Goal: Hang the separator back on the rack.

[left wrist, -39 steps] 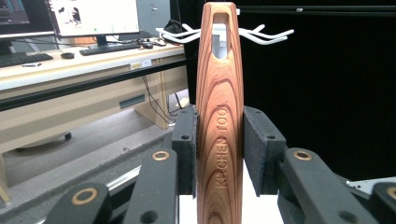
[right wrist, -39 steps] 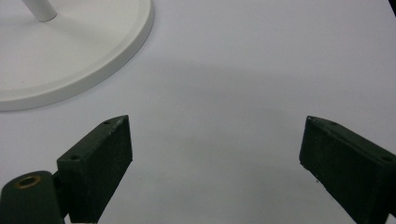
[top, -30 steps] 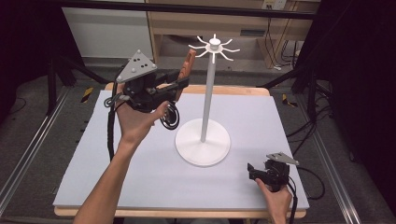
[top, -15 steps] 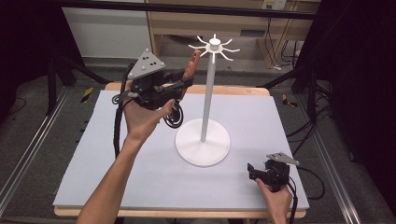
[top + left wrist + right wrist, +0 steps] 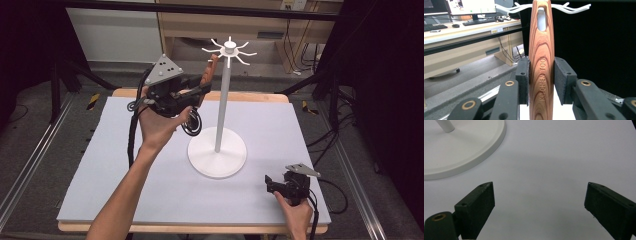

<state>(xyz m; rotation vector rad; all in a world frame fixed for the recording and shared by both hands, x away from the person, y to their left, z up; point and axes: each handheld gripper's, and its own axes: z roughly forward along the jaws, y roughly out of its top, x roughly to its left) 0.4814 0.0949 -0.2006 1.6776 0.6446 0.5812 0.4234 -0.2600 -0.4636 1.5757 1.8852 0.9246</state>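
A wooden kitchen-tool handle (image 5: 212, 70) with a hanging hole near its tip (image 5: 541, 21) is clamped upright between the jaws of my left gripper (image 5: 202, 91). In the left gripper view both pads press its sides (image 5: 541, 75). The handle's tip is close to the white hooks (image 5: 229, 49) crowning a tall white rack, just left of them. The hooks (image 5: 574, 7) spread behind the handle's top. My right gripper (image 5: 270, 183) rests low on the table at the front right, open with nothing between its jaws (image 5: 539, 205).
The rack's thin pole (image 5: 222, 105) rises from a round white base (image 5: 217, 160) at the middle of the grey table mat (image 5: 110, 170). The base's rim (image 5: 466, 147) lies just ahead and left of the right gripper. Desks and monitors stand beyond the table.
The left hand has carried the wooden handle a little to the right and up, closer to the rack's hooks. The right gripper has stayed where it was.
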